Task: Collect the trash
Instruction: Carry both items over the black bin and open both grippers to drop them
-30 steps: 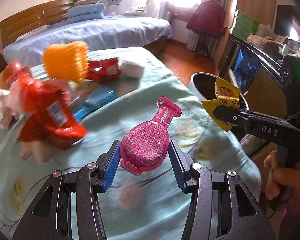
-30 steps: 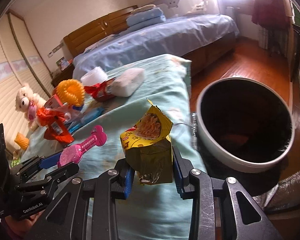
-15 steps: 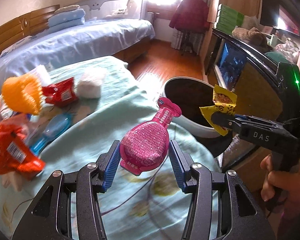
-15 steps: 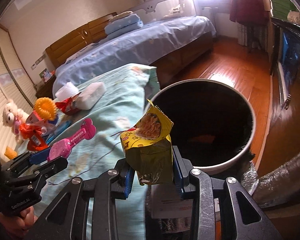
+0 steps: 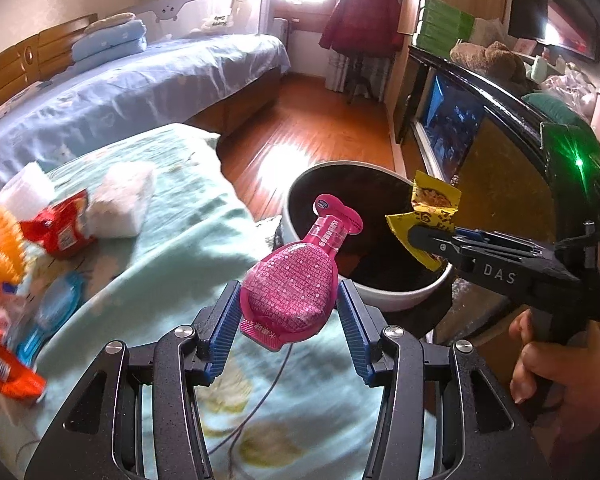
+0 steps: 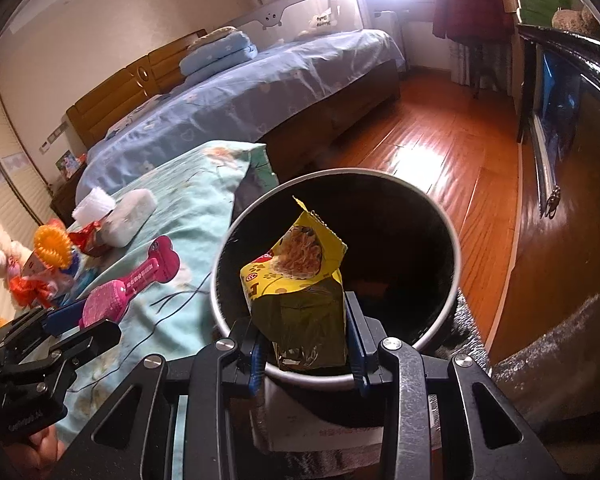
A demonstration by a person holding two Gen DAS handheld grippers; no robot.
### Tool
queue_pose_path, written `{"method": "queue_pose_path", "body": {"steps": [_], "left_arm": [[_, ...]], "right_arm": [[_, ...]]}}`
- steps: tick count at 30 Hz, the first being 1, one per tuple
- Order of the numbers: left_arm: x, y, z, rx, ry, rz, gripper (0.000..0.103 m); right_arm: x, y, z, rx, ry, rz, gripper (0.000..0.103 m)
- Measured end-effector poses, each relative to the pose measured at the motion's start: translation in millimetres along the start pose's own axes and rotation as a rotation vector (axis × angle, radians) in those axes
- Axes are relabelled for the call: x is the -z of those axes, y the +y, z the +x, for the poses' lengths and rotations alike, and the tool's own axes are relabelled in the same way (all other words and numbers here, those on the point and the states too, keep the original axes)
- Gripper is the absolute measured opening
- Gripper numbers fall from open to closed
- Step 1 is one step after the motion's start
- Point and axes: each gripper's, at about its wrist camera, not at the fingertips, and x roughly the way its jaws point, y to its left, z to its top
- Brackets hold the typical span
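My left gripper is shut on a pink bottle-shaped pouch, held over the edge of the green bedspread just short of the round trash bin. The pouch's neck points toward the bin. My right gripper is shut on a crumpled yellow snack wrapper, which hangs above the near rim of the dark bin. In the left wrist view the right gripper reaches in from the right with the yellow wrapper over the bin. In the right wrist view the left gripper with the pink pouch is at left.
On the bedspread lie a red wrapper, white tissue packs, an orange ring toy and blue and orange packets at the left. A blue bed, wooden floor and a dark cabinet surround the bin.
Both grippers have carried their items to the right, off the bedspread toward the bin. The yellow wrapper now hangs over the bin's opening, and the pink pouch is near its rim.
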Motion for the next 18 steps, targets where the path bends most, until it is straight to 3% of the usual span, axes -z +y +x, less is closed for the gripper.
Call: {"method": "queue_pose_path", "body": {"steps": [18], "left_arm": [[-35,-21,40,0.0,0.032,0.047,0.048]], "right_arm": [[-18,-26,25,0.026,0.045,0.007,0.035]]}}
